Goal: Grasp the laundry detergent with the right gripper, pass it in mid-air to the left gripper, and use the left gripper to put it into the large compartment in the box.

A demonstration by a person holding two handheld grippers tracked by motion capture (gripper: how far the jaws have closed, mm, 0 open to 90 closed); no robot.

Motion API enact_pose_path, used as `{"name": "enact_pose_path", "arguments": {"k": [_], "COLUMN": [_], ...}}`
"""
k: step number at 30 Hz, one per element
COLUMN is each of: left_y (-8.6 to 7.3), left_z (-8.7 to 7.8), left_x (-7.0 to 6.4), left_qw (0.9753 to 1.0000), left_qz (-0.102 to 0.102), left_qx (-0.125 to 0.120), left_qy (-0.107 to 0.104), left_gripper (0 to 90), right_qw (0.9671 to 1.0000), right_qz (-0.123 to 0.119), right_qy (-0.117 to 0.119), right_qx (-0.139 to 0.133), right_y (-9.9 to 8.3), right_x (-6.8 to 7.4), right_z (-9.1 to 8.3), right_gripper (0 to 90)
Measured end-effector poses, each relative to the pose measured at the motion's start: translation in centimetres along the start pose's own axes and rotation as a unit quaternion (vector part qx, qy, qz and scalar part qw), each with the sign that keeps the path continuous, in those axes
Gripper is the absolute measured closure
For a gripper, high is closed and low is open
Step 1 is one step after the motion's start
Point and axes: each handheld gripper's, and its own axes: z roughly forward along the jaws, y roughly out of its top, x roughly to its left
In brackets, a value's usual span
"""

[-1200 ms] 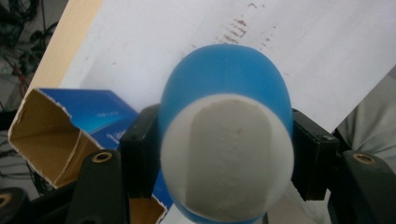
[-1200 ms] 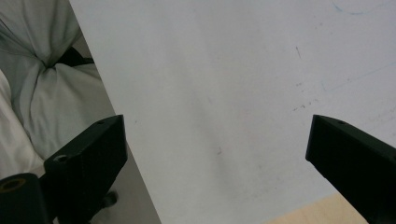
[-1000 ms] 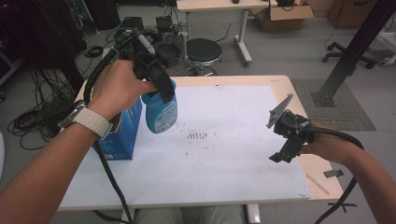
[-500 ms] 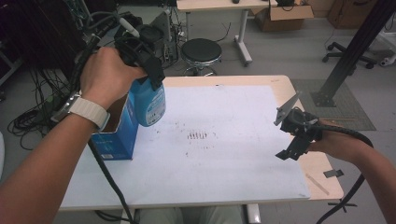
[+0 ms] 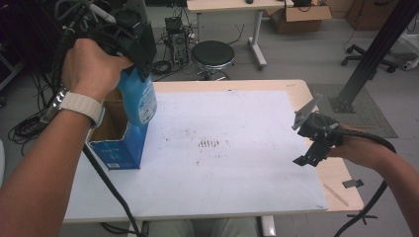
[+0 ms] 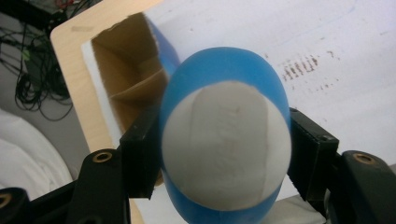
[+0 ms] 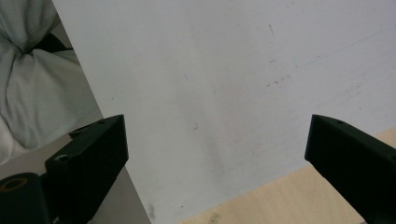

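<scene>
Hanging upright in the left gripper (image 5: 129, 47), clamped by its cap end, the bottle (image 5: 139, 98) is just above the open box (image 5: 116, 148), long axis vertical, base over the opening; the right gripper (image 5: 309, 138) idles wide open, well apart

The left hand (image 5: 91, 69), wearing a pale wristband, is holding the left gripper (image 5: 132, 49) raised high at the far left, with the forearm reaching in from the bottom left corner and the jaws pointing down and clamping from both sides. The right hand (image 5: 358, 150) is holding the right gripper (image 5: 309, 140) low at the right, its forearm coming in from the bottom right and its jaws spreading wide apart.
</scene>
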Motion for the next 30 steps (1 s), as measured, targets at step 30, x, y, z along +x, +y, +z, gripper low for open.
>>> {"name": "enact_pose_path", "arguments": {"k": [30], "left_y": [-2.9], "left_z": [1.5], "left_x": [8.3], "left_qw": [0.9877], "left_qz": [-0.156], "left_qx": [-0.001], "left_qy": [0.008], "left_gripper": [38.2], "right_qw": [1.0], "right_qz": [-0.001], "right_qy": [-0.006], "right_qx": [-0.005], "right_y": [0.6], "right_x": [-0.7], "right_z": [0.1], "right_gripper": [6.1]}}
